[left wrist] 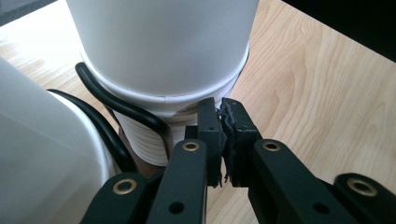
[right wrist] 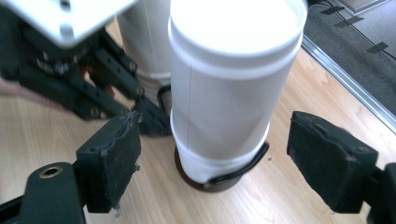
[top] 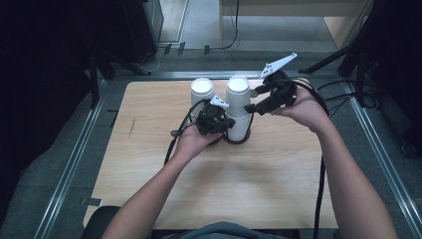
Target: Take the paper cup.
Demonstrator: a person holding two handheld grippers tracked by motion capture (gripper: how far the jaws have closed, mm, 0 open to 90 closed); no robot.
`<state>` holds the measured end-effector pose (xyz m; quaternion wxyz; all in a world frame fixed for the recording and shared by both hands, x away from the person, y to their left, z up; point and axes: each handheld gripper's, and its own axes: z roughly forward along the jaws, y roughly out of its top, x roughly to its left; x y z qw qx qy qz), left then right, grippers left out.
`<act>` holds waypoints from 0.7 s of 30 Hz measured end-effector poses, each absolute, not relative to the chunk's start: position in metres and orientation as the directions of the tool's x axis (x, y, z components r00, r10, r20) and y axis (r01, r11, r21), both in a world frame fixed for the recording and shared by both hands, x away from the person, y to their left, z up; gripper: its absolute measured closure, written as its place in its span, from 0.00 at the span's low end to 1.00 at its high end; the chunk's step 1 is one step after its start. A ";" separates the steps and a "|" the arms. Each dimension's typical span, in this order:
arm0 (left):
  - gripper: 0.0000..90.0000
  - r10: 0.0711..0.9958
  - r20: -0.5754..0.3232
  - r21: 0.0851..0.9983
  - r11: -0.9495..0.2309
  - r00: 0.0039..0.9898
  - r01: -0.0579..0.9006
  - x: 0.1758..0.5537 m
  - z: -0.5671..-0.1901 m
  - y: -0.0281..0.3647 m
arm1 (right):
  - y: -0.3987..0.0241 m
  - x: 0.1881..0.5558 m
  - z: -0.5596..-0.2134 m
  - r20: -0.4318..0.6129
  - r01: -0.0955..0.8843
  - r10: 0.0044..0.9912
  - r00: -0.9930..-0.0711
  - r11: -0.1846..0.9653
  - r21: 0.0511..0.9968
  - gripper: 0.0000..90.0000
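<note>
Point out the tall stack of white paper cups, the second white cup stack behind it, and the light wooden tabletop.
Tall stack of white paper cups (top: 238, 107): high view, side wall.
Second white cup stack (top: 202, 88): high view, top.
Light wooden tabletop (top: 224, 184): high view, bare near part.

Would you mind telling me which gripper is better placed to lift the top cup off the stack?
Right, probably. The right gripper has its jaws open on either side of the cup stack, pads clear of it. The left gripper is shut at the stack's base, so it seems better suited to steadying.
</note>
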<state>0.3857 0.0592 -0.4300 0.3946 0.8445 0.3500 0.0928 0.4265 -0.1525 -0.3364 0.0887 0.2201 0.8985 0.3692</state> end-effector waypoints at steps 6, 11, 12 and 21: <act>0.97 0.669 -0.114 0.729 -0.446 0.735 0.519 0.385 -0.430 0.059 | -0.135 0.435 -0.324 -0.004 0.323 0.454 -0.891 0.639 0.698 0.18; 0.97 0.669 -0.110 0.728 -0.449 0.735 0.518 0.385 -0.430 0.058 | -0.121 0.442 -0.321 -0.013 0.328 0.464 -0.886 0.645 0.690 0.16; 0.97 0.670 -0.108 0.729 -0.449 0.735 0.516 0.385 -0.431 0.058 | -0.117 0.445 -0.322 -0.010 0.336 0.470 -0.883 0.646 0.685 0.16; 0.97 0.675 -0.103 0.727 -0.450 0.730 0.519 0.385 -0.431 0.056 | -0.098 0.453 -0.328 -0.008 0.378 0.510 -0.860 0.647 0.663 0.16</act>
